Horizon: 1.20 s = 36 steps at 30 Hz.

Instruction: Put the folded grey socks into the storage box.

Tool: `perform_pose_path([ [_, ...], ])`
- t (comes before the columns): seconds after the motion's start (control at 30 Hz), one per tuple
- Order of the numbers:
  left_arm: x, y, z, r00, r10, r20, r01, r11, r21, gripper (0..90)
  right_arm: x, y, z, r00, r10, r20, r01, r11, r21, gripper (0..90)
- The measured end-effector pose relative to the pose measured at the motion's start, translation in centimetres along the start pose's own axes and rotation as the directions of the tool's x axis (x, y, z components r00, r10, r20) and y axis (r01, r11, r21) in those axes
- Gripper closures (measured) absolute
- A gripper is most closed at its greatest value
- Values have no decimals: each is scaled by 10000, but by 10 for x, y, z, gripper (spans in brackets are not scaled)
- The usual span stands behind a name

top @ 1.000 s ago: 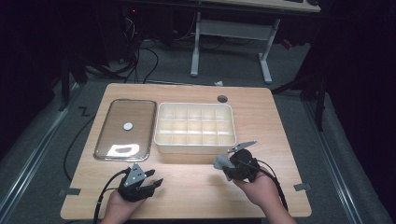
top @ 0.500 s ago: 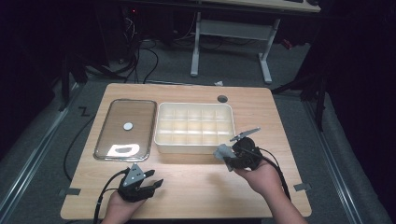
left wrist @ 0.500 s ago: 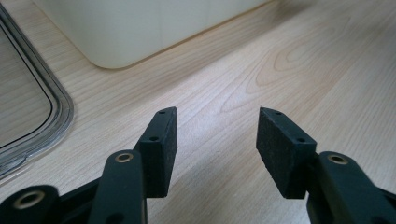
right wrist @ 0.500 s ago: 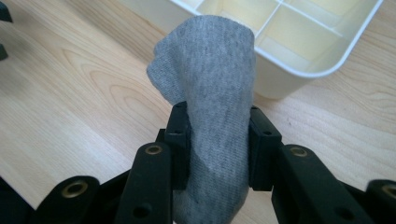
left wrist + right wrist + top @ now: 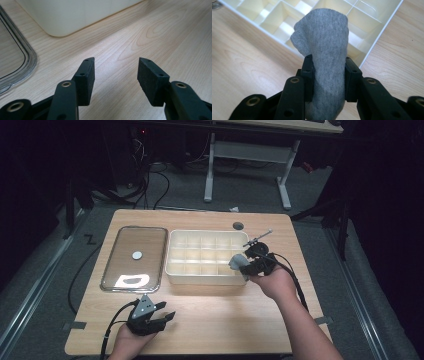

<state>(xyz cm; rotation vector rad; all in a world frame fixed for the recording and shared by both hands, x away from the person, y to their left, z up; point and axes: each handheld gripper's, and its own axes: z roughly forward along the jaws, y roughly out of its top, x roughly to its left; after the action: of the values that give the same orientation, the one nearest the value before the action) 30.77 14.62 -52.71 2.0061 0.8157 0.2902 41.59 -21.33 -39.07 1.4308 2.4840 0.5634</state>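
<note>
My right tongs (image 5: 329, 72) squeeze a grey sock (image 5: 324, 50) tight, one pad on each side of it. A second ago these tongs were lower and nearer to me, by the front wall of the cream box (image 5: 202, 276). Now they have gone up and forward, and the sock hangs over the box's near right corner. I think that means the sock is about to go into one of the little rooms there, so the next job is to lower it in and let go.

My left tongs (image 5: 115, 75) stand wide apart with nothing in them. They rest on the surface (image 5: 220, 310), in front of the box, near the clear lid (image 5: 142, 252).
</note>
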Motion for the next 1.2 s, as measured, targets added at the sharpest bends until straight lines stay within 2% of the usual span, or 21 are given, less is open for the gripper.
perform_pose_path([
  [0.07,-1,-1,1,10000,66,13,-66,10000,57,486,-4,7,9,9999,148,-19,-147,9996,228,689],
  [0.17,-2,-1,1,9998,198,-7,-197,9998,87,486,-8,15,25,9996,77,267,-97,9972,747,689],
  [0.27,-2,0,1,9996,273,-65,-273,9996,50,485,-11,18,39,9980,266,568,-345,9892,1426,690],
  [0.3,-1,0,1,9996,260,-77,-260,9997,34,485,-13,18,42,9977,235,630,-328,9878,1523,690],
  [0.37,-1,0,0,9997,220,-51,-219,9997,93,485,-15,20,45,9974,478,533,-559,9852,1622,690],
  [0.5,-1,1,0,9997,252,-43,-252,9997,76,485,-14,24,52,9954,111,950,-322,9742,2235,696],
  [0.57,-2,1,1,9997,242,-36,-242,9997,4,485,-11,25,58,9946,47,1038,-305,9682,2482,700],
  [0.63,-3,0,1,9995,309,-49,-308,9995,56,484,-9,26,64,9933,-258,1127,-63,9614,2750,703],
  [0.67,-4,0,1,9994,337,-44,-337,9994,74,485,-7,27,66,9925,-232,1198,-123,9578,2872,705],
  [0.73,-3,0,0,9994,326,-64,-326,9995,38,484,-8,28,69,9930,-387,1117,33,9537,3008,708],
  [0.8,-3,0,1,9994,329,-108,-328,9995,42,485,-8,28,73,9941,-269,1055,-75,9496,3135,710],
  [0.83,-2,0,1,9995,308,-97,-307,9995,57,484,-9,28,74,9945,-387,974,57,9480,3183,710],
  [0.97,-2,0,1,9995,295,-98,-294,9995,81,485,-11,26,80,9966,-211,798,-61,9451,3266,711],
  [1.0,-2,0,1,9995,288,-102,-287,9996,73,485,-10,26,81,9965,67,830,-342,9418,3346,711],
  [1.07,-2,0,1,9995,286,-108,-285,9996,76,485,-12,25,84,9977,-82,670,-148,9421,3350,710],
  [1.2,-2,-1,3,9995,297,-88,-296,9995,139,485,-10,25,90,9972,4,747,-268,9353,3529,709],
])
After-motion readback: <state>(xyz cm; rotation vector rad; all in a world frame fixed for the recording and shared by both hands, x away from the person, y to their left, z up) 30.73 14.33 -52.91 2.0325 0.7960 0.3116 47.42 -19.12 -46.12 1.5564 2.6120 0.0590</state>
